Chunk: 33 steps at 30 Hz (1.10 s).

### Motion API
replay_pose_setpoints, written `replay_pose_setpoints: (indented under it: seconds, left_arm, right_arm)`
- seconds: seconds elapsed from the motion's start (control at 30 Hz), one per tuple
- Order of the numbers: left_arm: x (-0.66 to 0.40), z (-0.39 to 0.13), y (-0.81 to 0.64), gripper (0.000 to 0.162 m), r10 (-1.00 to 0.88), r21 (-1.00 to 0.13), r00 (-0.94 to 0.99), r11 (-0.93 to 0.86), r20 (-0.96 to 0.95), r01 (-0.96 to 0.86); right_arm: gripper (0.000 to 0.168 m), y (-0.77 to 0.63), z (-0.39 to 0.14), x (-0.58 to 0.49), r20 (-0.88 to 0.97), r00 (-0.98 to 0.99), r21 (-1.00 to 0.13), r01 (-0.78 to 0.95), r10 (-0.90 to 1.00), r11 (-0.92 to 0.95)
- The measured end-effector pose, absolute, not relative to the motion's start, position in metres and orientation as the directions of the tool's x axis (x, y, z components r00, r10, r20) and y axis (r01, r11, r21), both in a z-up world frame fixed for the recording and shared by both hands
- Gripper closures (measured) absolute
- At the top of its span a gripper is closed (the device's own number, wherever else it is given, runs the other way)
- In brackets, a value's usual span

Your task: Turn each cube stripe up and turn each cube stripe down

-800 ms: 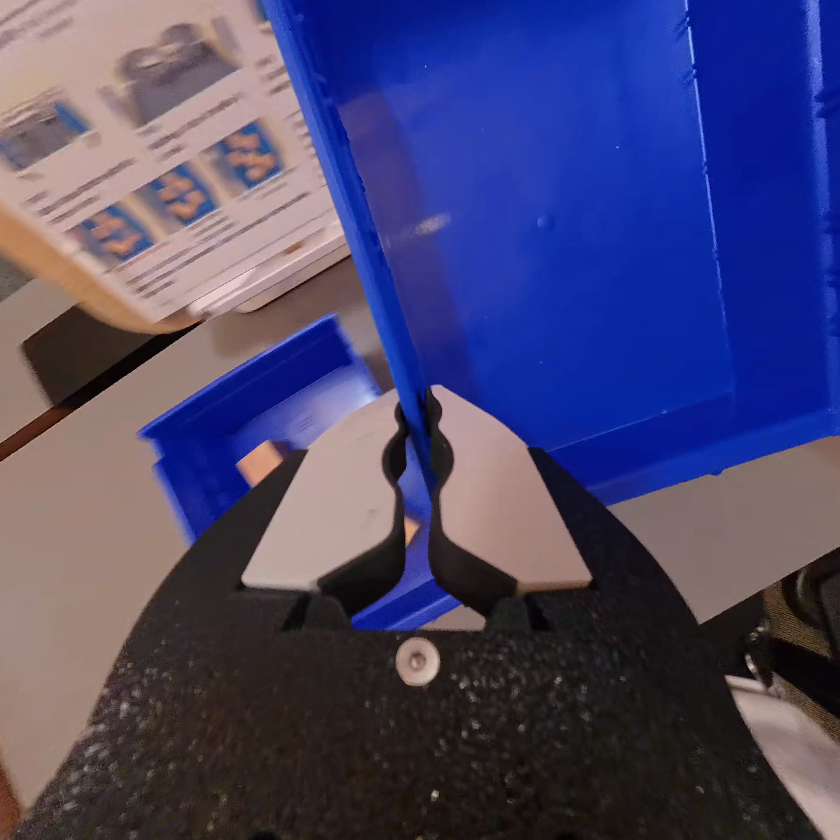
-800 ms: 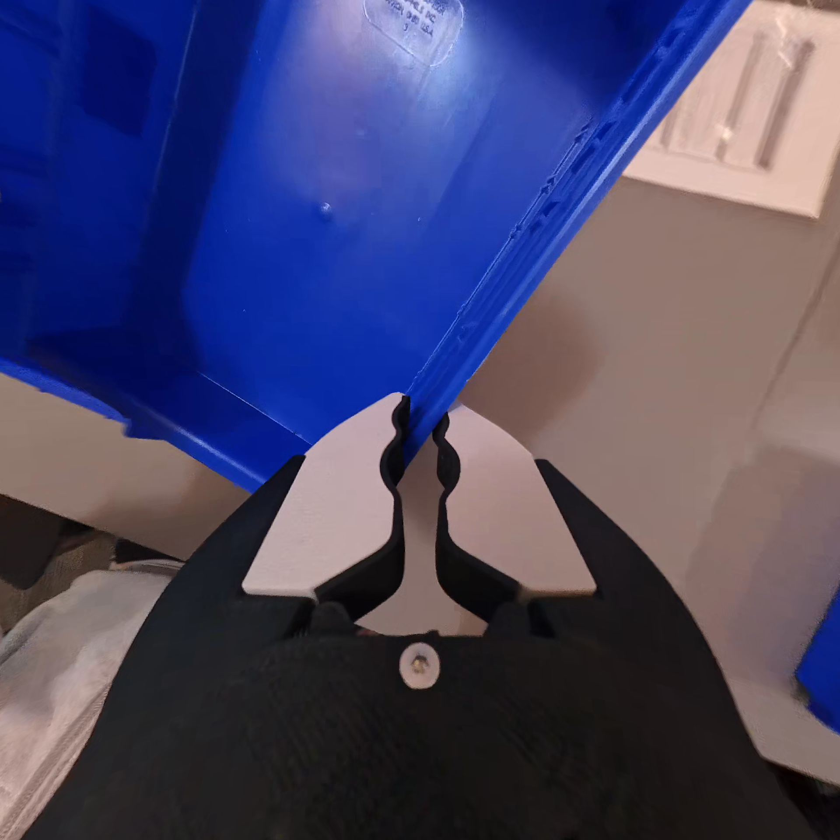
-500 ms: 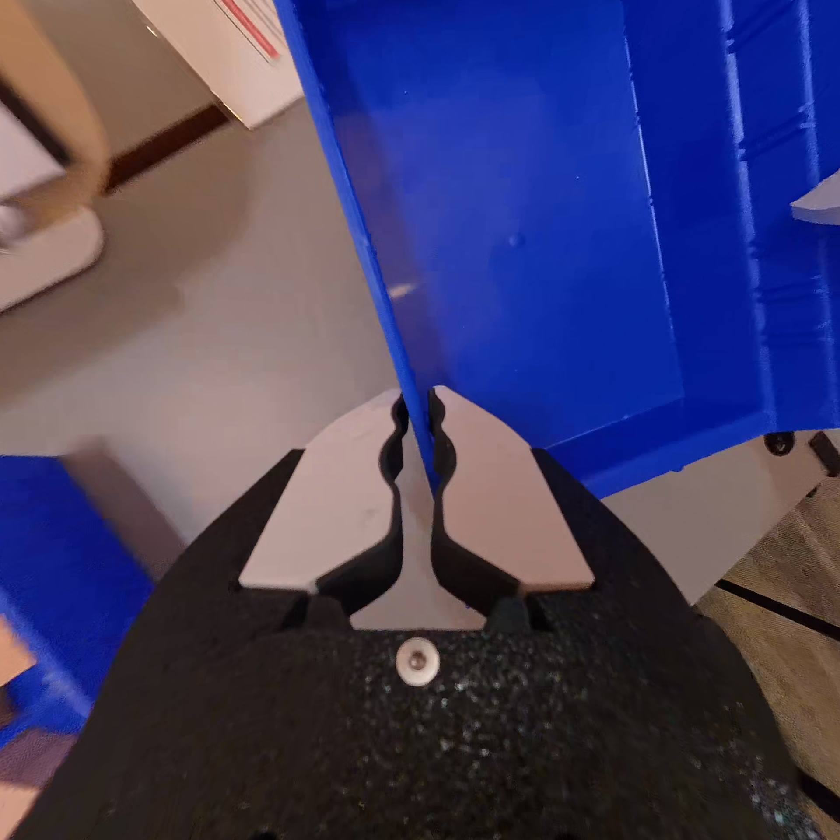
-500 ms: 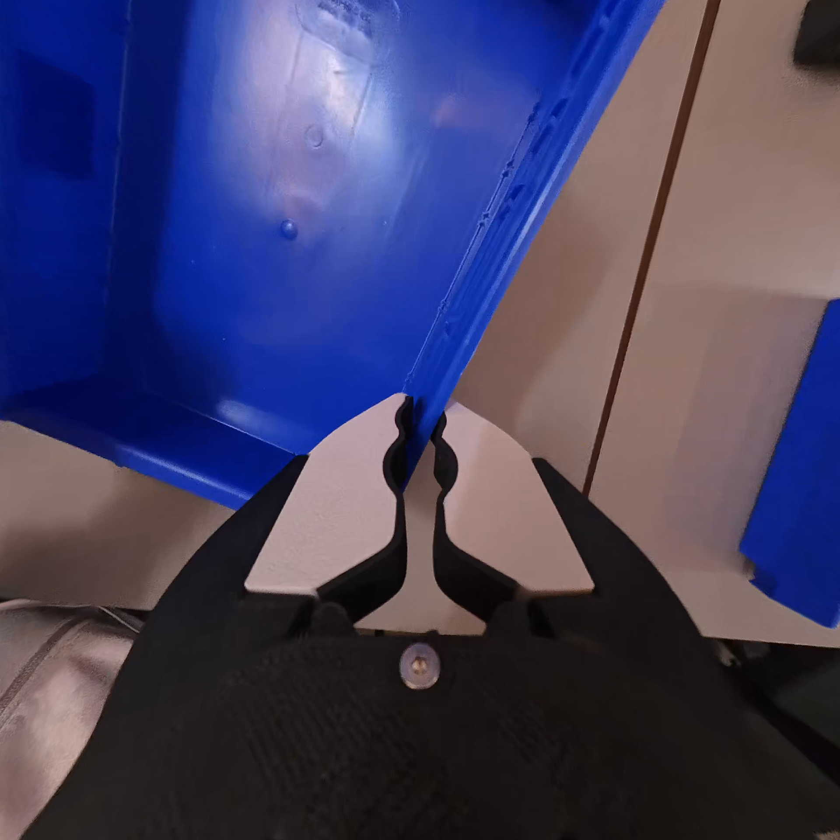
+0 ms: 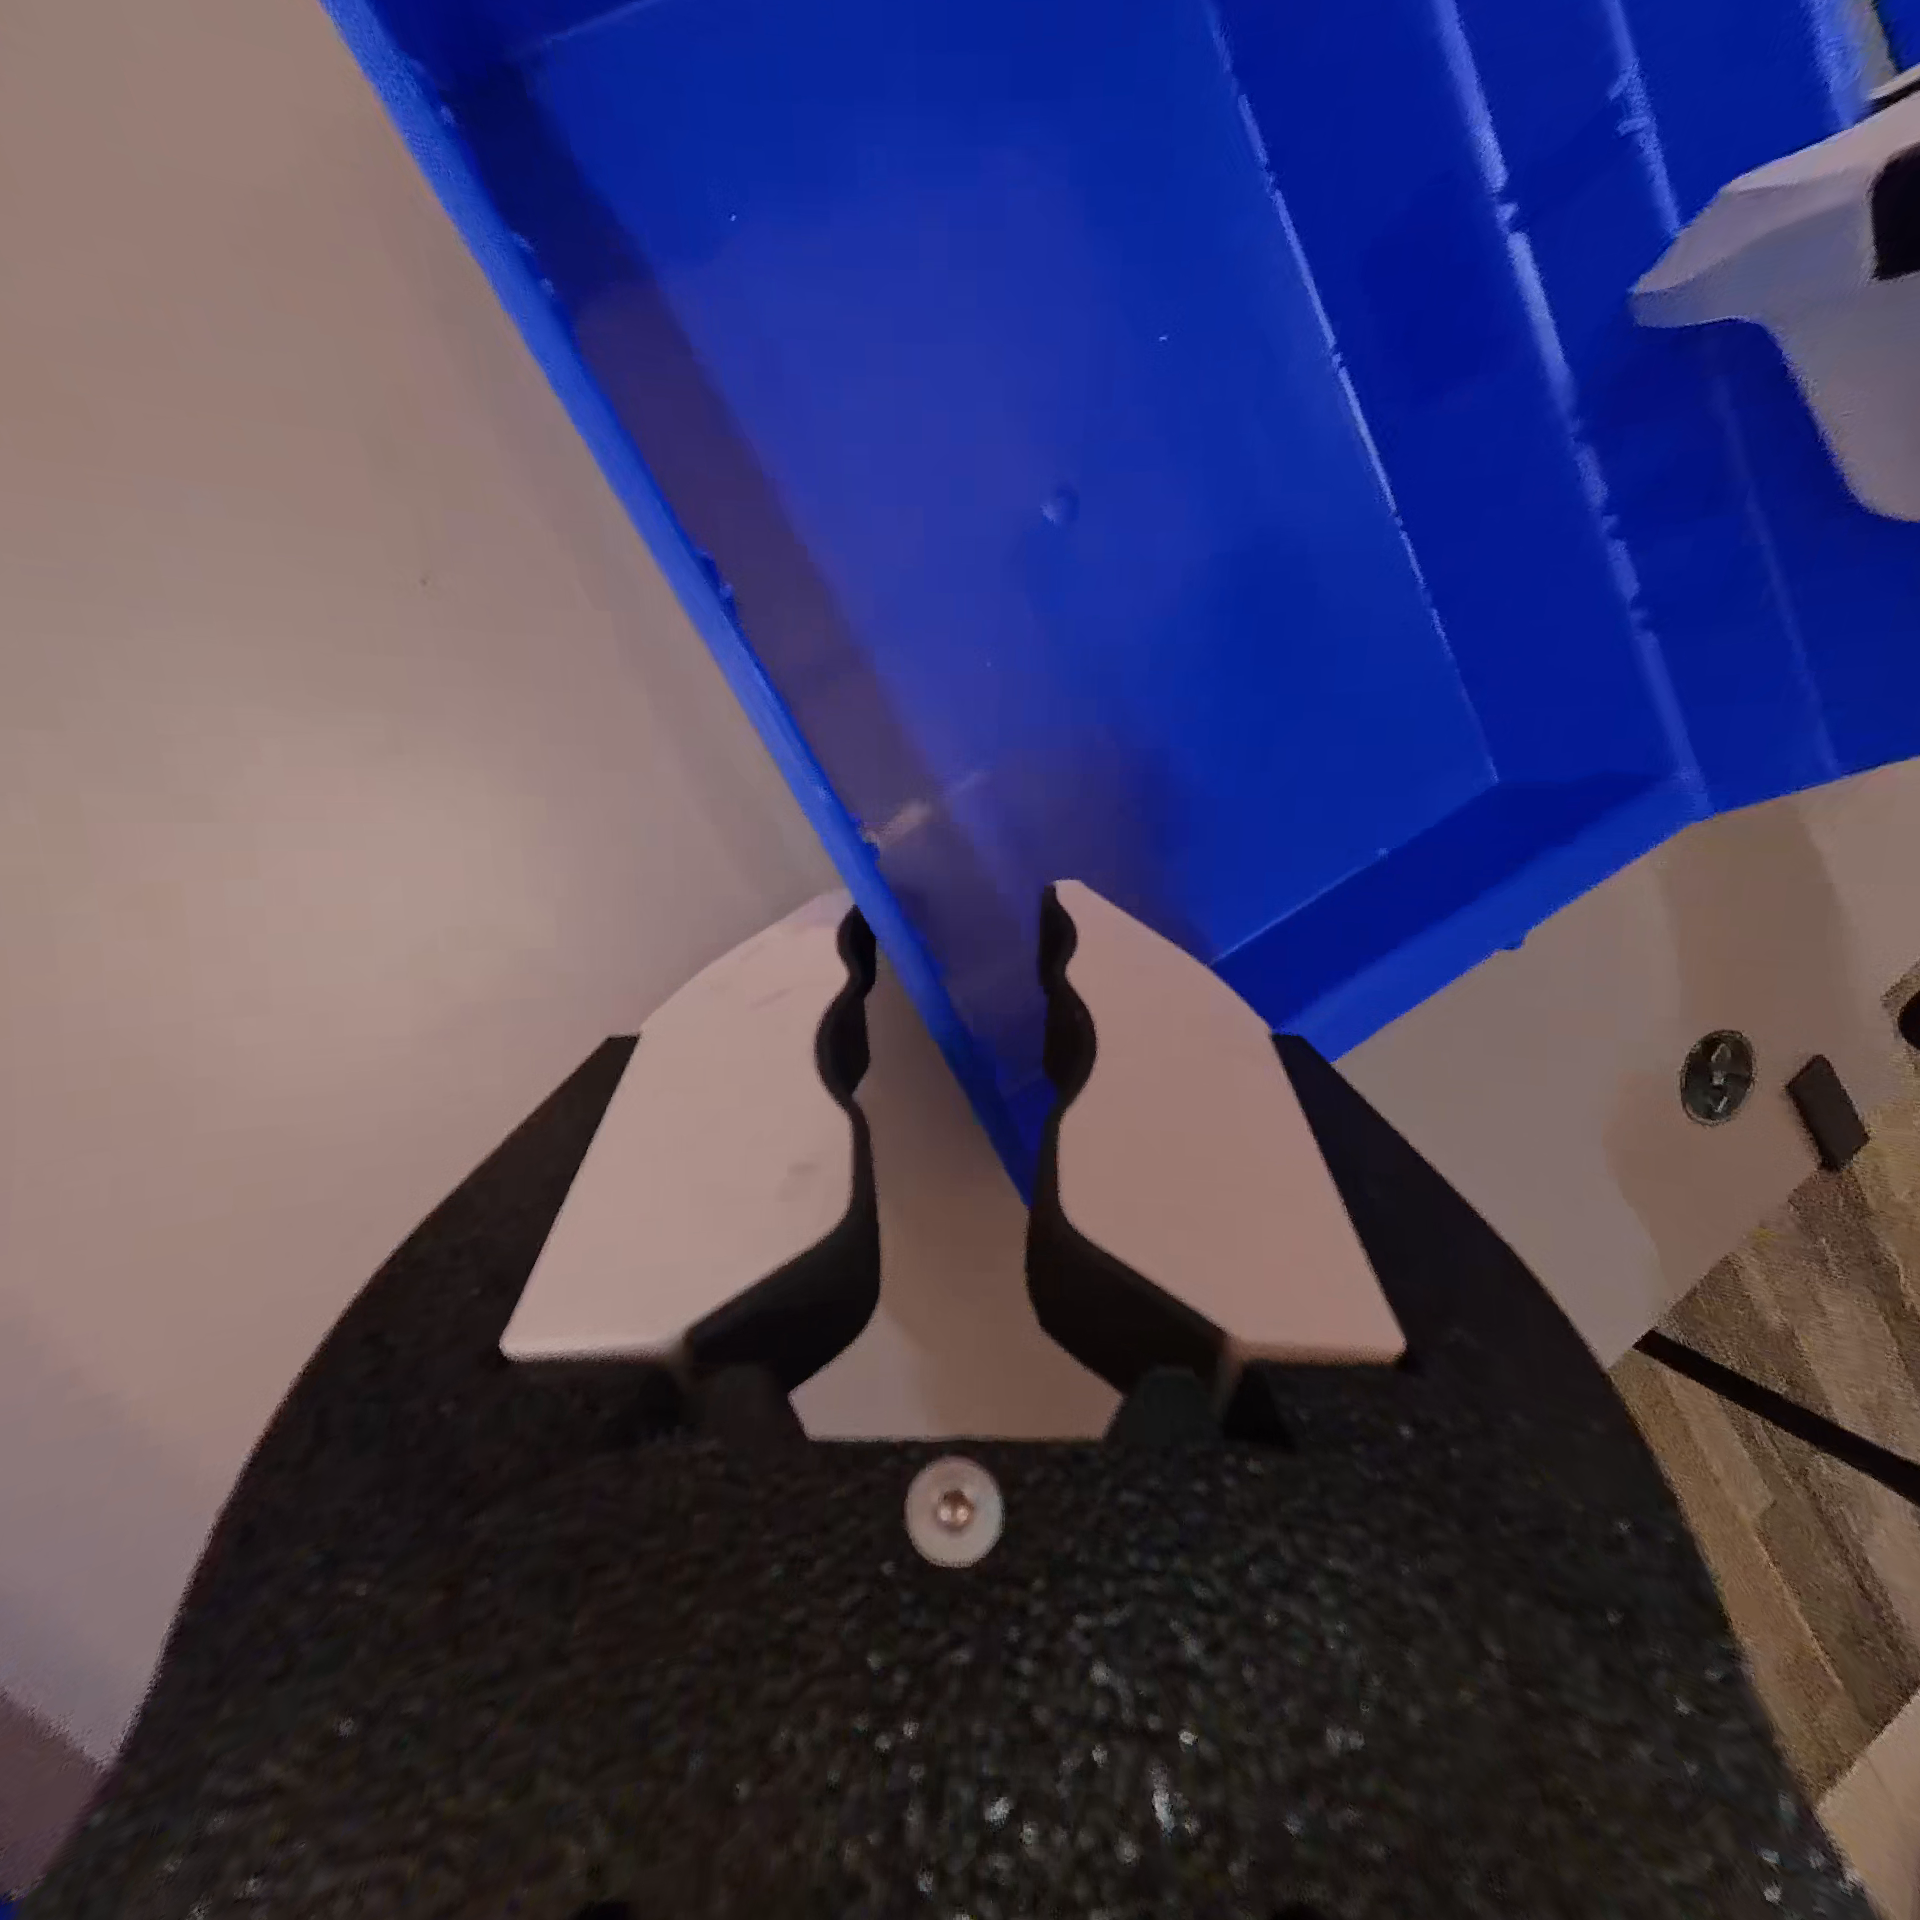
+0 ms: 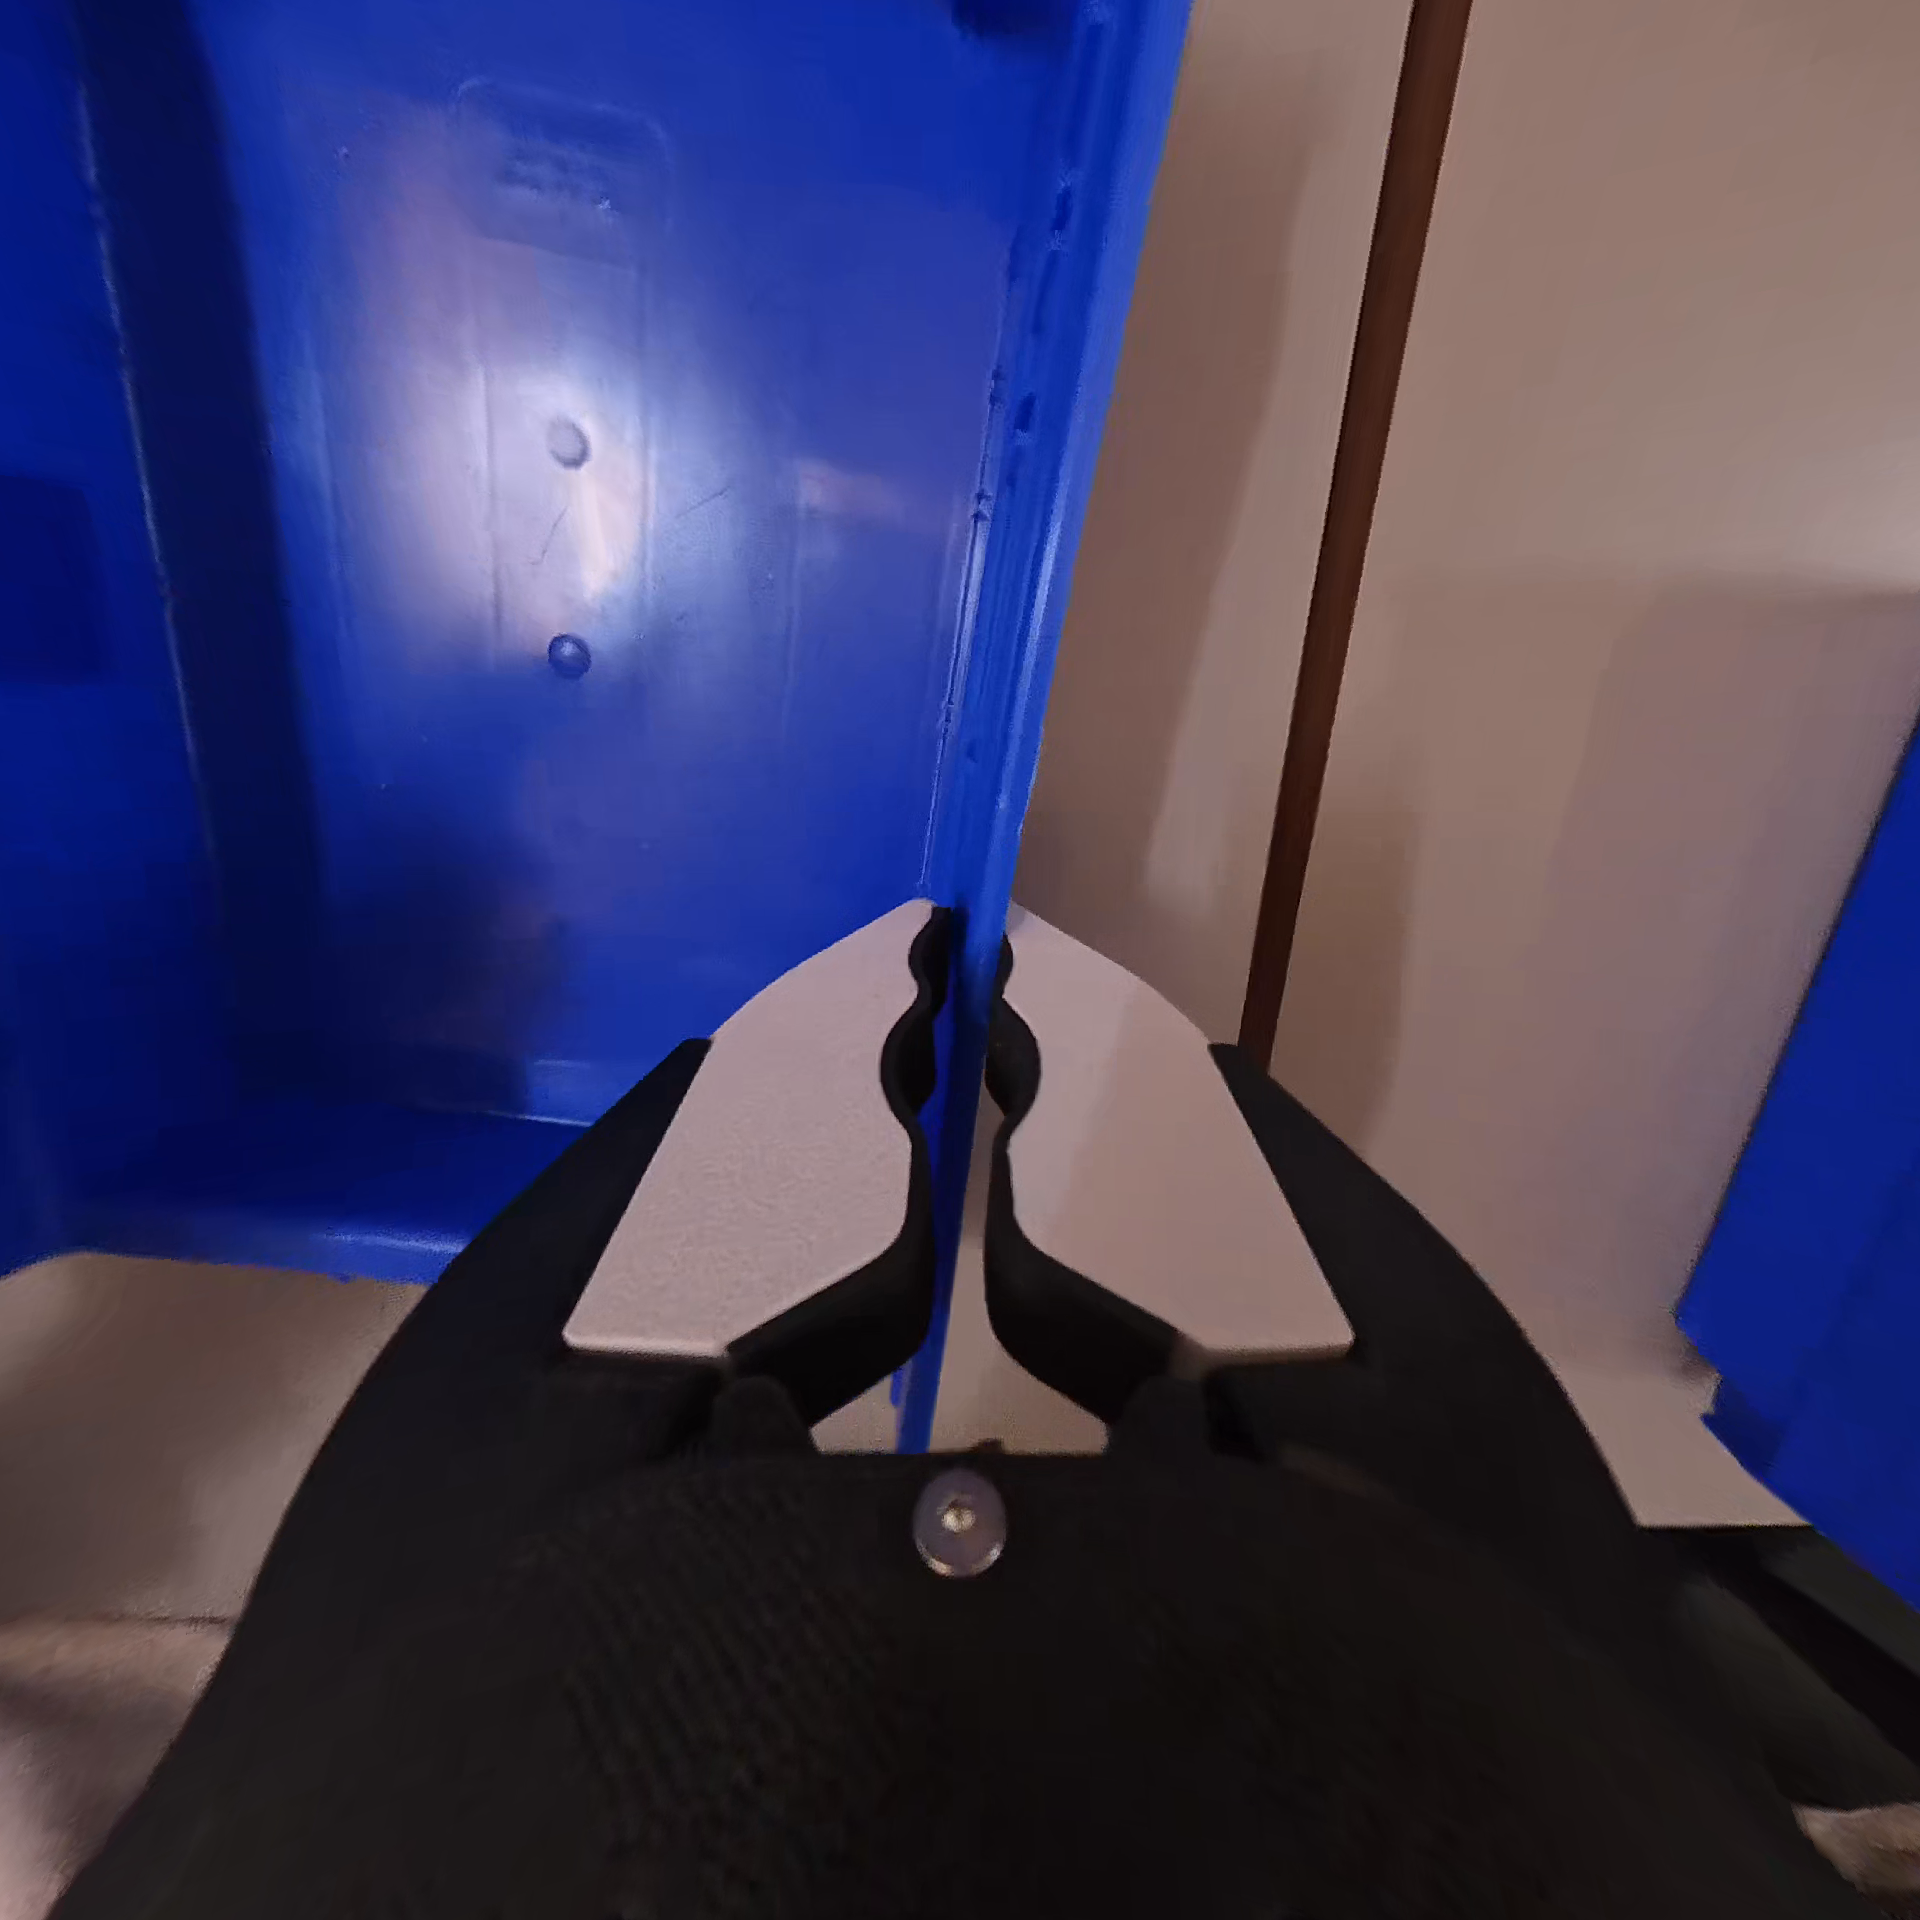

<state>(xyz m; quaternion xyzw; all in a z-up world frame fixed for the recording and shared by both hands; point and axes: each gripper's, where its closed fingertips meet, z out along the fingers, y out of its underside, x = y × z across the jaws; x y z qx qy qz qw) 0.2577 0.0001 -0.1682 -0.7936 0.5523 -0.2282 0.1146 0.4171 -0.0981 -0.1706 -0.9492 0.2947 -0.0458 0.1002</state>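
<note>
Right hand-held gripper (image 6: 968, 935) clamped on blue bin (image 6: 644, 520) wall; left hand-held gripper (image 5: 951, 914) apparently loosened around opposite wall.

Both wrist views close, facing shared blue bin (image 5: 1039, 416) interior.

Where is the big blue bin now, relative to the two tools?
The blue bin sits between them: the right tool clamps its right wall, while its left wall passes between the open left tool.

A workshop or lab-style workspace is suggested: blue plastic storage bins (image 6: 499, 623) are seen on pale tabletops (image 5: 260, 623), and wood-look flooring (image 5: 1787, 1382) is glimpsed beyond the edge.
</note>
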Motion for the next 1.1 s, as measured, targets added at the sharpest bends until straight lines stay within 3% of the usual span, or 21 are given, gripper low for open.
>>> replay_pose_setpoints:
  seconds: [0.03,0.27,0.3,0.33,0.37,0.43,0.6,0.77,0.93,1.1]
  left_arm:
    - [0.26,-0.168,-0.001,0.131,-0.929,-0.437,0.286,-0.364,0.235,-0.823]
    - [0.257,-0.147,-0.002,0.112,-0.927,-0.497,0.2,-0.341,0.316,-0.798]
    - [0.254,-0.134,0.003,0.107,-0.924,-0.528,0.186,-0.347,0.333,-0.775]
    - [0.248,-0.12,0.009,0.102,-0.926,-0.558,0.165,-0.339,0.338,-0.758]
    - [0.24,-0.105,0.017,0.096,-0.933,-0.588,0.144,-0.322,0.328,-0.742]
    - [0.217,-0.078,0.041,0.086,-0.951,-0.647,0.119,-0.282,0.285,-0.708]
    - [0.127,-0.039,0.13,0.084,-0.971,-0.719,0.209,-0.227,0.115,-0.657]
    - [0.008,-0.064,0.228,0.085,-0.907,-0.634,0.42,-0.303,-0.038,-0.711]
    - [-0.091,-0.108,0.283,0.086,-0.823,-0.511,0.561,-0.445,-0.091,-0.736]
    - [-0.155,-0.15,0.303,0.095,-0.796,-0.384,0.59,-0.507,-0.135,-0.772]
  right_arm:
    - [0.163,-0.096,-0.171,0.422,0.014,0.815,-0.23,-0.561,-0.579,-0.795]
    - [0.156,-0.096,-0.169,0.431,0.068,0.848,-0.28,-0.489,-0.525,-0.826]
    - [0.135,-0.099,-0.164,0.432,0.098,0.847,-0.287,-0.478,-0.522,-0.83]
    - [0.118,-0.101,-0.155,0.436,0.142,0.845,-0.31,-0.457,-0.516,-0.833]
    - [0.113,-0.101,-0.142,0.438,0.174,0.839,-0.346,-0.438,-0.515,-0.83]
    - [0.11,-0.091,-0.112,0.428,0.153,0.837,-0.439,-0.419,-0.526,-0.795]
    - [0.104,-0.038,-0.046,0.34,-0.03,0.938,-0.607,-0.292,-0.346,-0.739]
    - [0.101,0.028,-0.034,0.221,-0.128,0.988,-0.673,-0.15,-0.086,-0.724]
    - [0.096,0.094,-0.071,0.1,-0.288,0.949,-0.672,-0.101,0.133,-0.733]
    - [0.096,0.144,-0.13,0.035,-0.35,0.933,-0.594,-0.151,0.085,-0.79]
